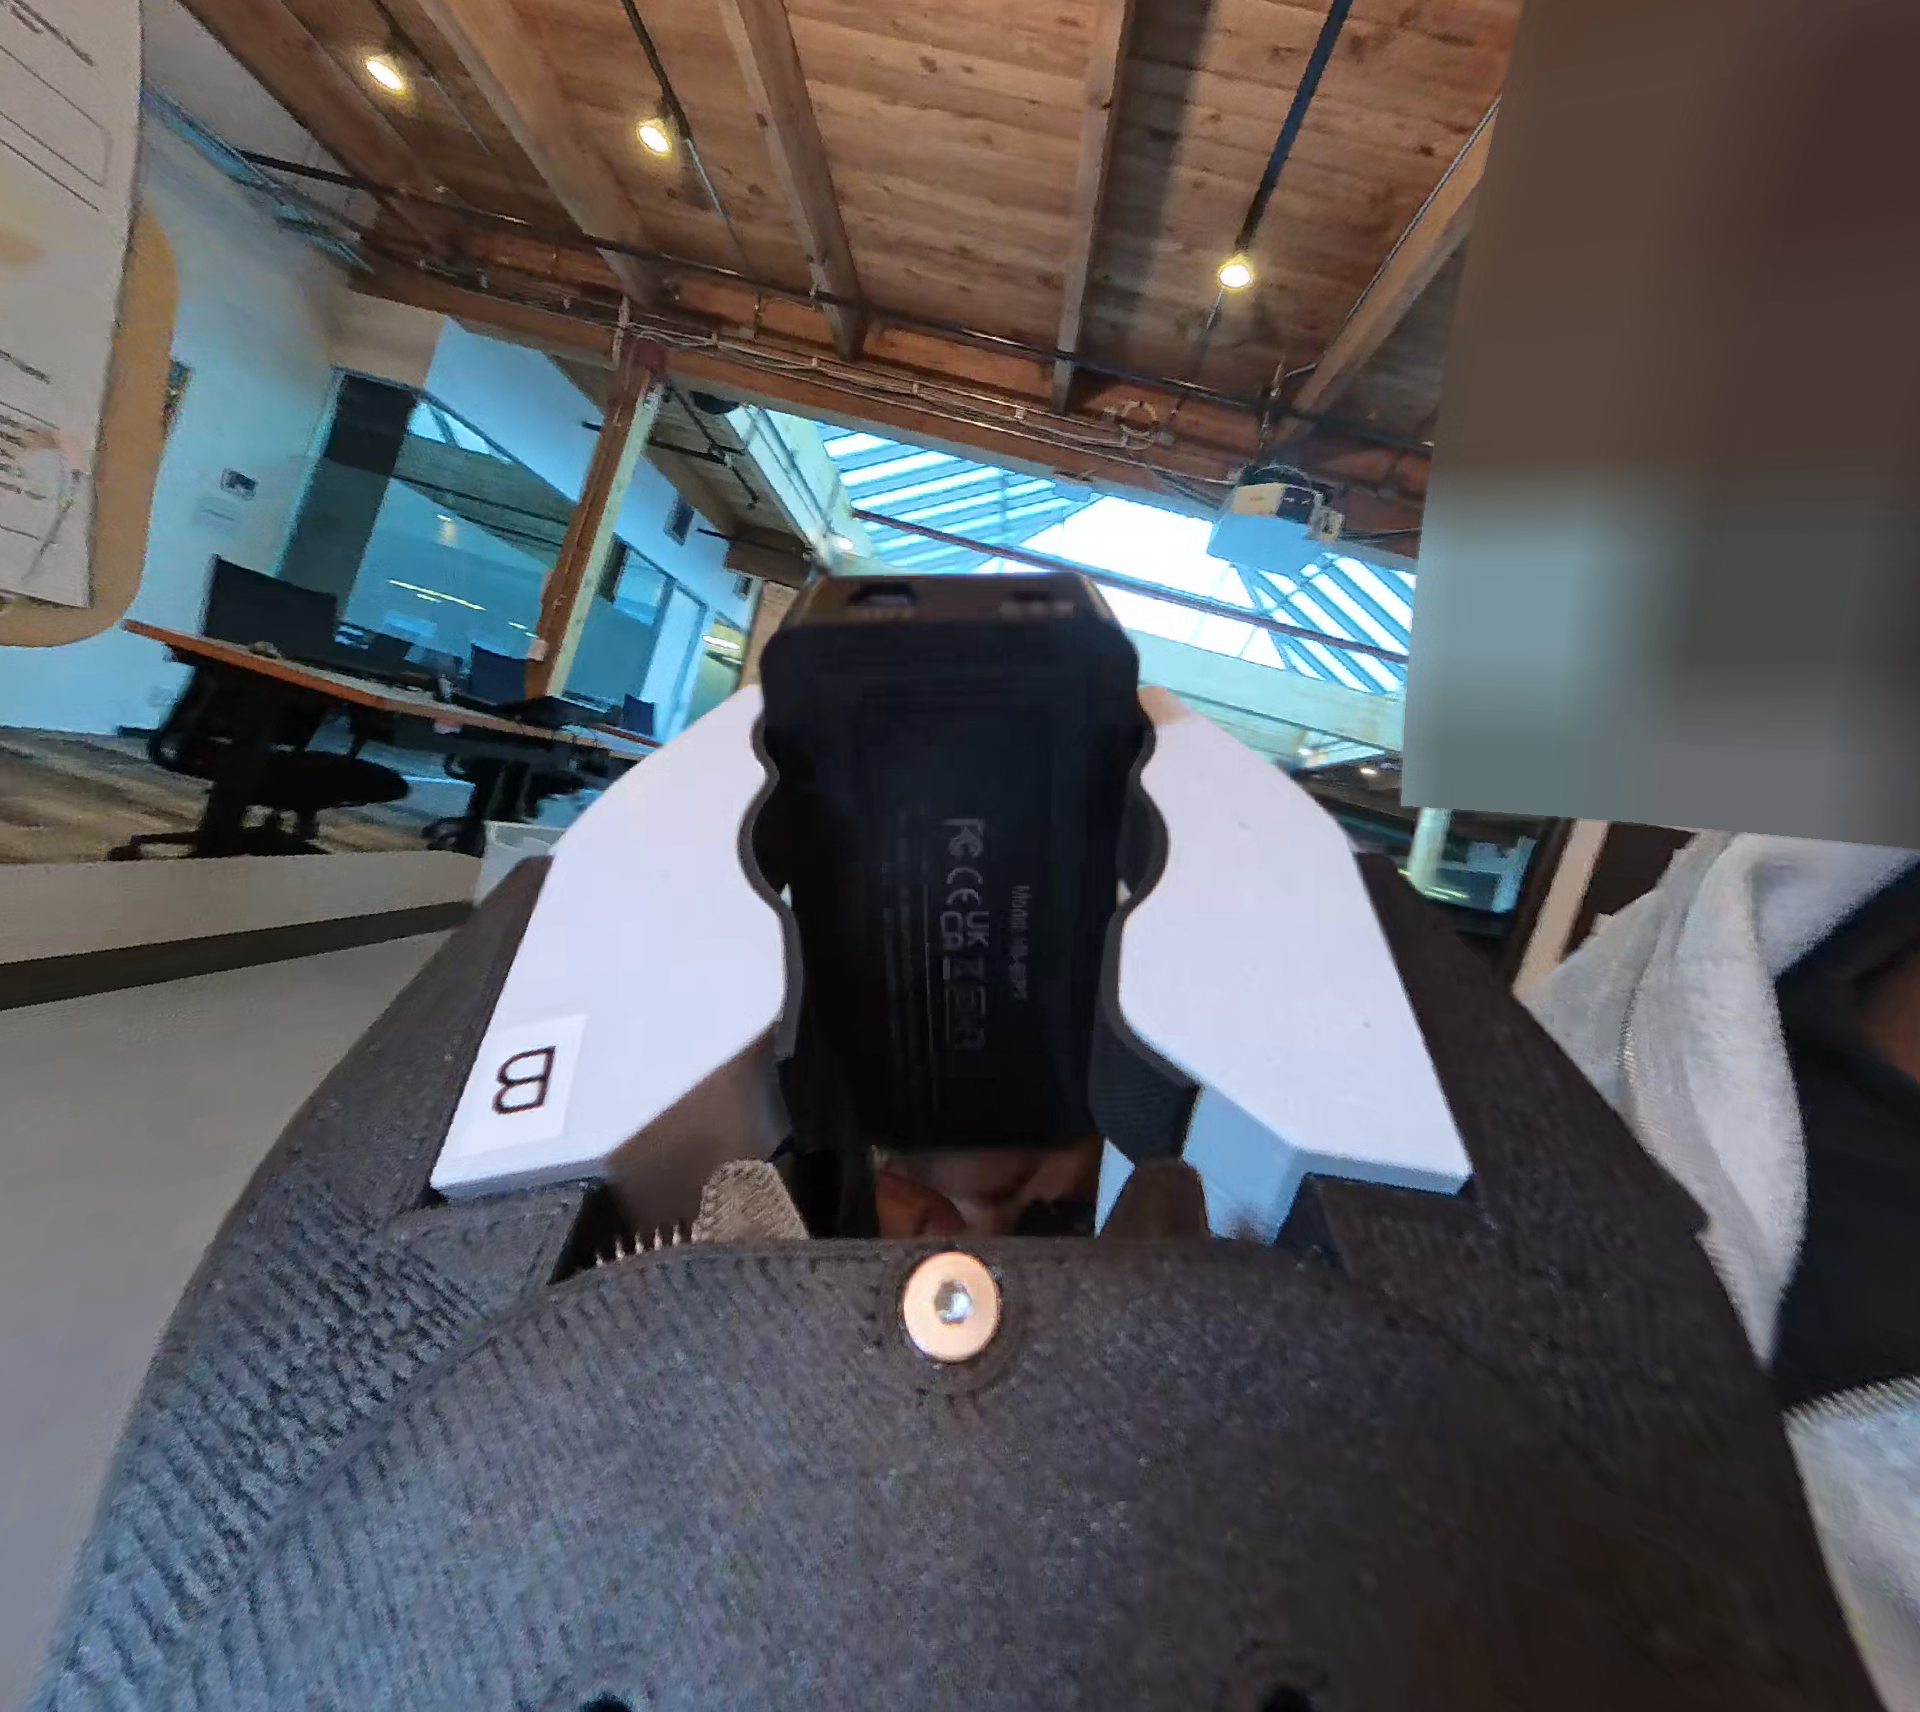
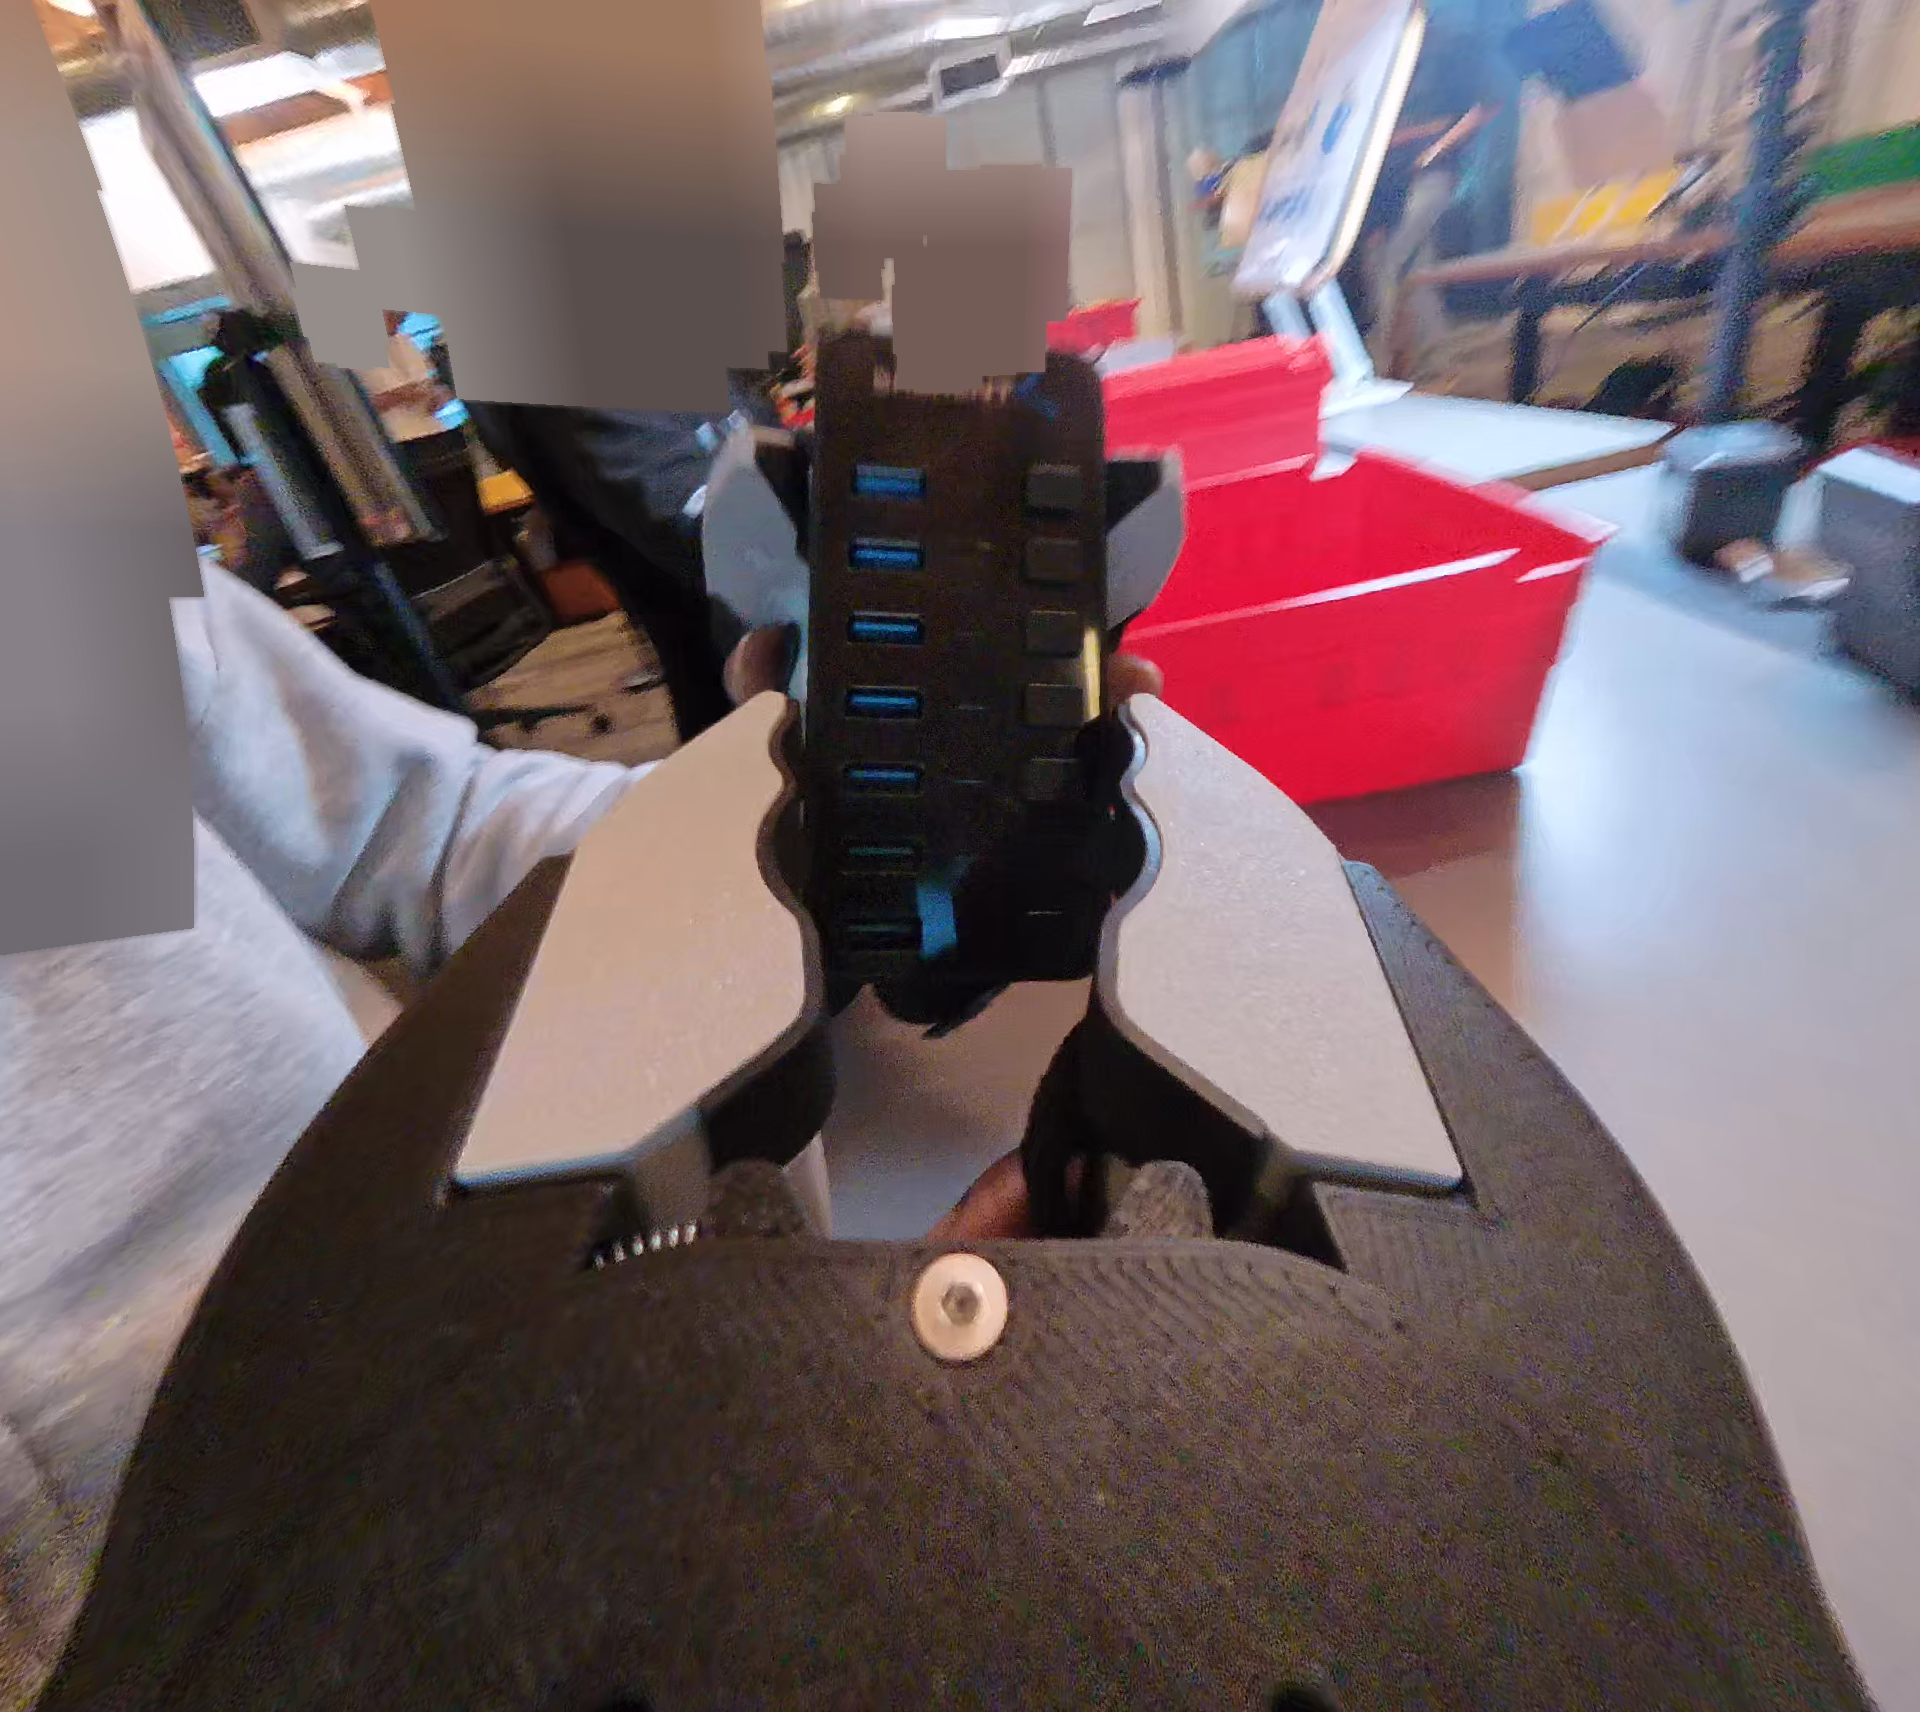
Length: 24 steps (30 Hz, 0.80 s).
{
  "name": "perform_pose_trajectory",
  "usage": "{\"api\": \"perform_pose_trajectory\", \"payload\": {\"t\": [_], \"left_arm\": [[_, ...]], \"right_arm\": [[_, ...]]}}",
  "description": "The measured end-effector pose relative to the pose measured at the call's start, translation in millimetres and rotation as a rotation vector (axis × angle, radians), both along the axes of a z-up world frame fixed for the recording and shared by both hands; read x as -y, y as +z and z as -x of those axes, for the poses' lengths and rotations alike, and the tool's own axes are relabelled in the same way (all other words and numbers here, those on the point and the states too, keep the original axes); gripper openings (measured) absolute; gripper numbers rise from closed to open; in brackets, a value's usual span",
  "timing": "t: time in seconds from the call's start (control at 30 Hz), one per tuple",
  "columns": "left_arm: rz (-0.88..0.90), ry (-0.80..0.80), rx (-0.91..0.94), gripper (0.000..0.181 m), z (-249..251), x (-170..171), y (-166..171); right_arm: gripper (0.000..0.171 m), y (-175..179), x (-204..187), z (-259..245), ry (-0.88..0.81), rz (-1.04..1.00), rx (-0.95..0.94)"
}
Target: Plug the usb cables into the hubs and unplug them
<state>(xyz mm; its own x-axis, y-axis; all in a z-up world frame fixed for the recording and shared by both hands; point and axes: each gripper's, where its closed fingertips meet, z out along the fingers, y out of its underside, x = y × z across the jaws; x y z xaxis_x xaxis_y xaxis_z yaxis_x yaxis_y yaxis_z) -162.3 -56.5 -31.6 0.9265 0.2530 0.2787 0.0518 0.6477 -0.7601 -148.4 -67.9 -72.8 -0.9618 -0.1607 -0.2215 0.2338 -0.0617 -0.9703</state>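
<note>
Held a black hub [image 1: 951, 914] at the centre of the left wrist view with the left gripper [image 1: 948, 706], jaws drawn in narrow and pressed on its two long sides, printed underside toward the camera. Showed the same hub [image 2: 940, 675] upright at the centre of the right wrist view, with a column of blue ports [image 2: 883, 628] on the left and a column of dark buttons [image 2: 1051, 628] on the right. Could find no cable seated in the upper ports.

Kept the right gripper [image 2: 956, 727] at the hub's lower end, jaws narrow. Could not tell whether pinching the hub itself or the dark lump [image 2: 935, 976] at its bottom edge, possibly a plug. Left a red bin [image 2: 1351, 623] at middle right on the grey table [image 2: 1714, 883], and a grey sleeve [image 2: 364, 779] at middle left.

Judged the hub light, stiff and hard-shelled, with smooth plastic sides likely to slip or twist under a push. Best taken across the long edges, near the middle, clear of ports and buttons. Judged any plug small and rigid, better pinched on its moulded body than on the soft cable, and pushed straight along the port to spare the contacts.
</note>
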Motion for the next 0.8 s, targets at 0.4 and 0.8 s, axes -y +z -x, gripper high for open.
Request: {"api": "perform_pose_trajectory", "payload": {"t": [0.4, 0.8], "left_arm": [[0.289, 0.208, -0.066, 0.072, 10.3, -23.0, -26.1], [0.366, 0.237, -0.090, 0.072, 12.6, -30.9, -36.0]], "right_arm": [[0.055, 107.1, -230.3, 156.1, -0.974, -0.257, -0.505], [0.001, -52.2, -370.3, 307.7, -1.003, -1.152, -0.127]]}}
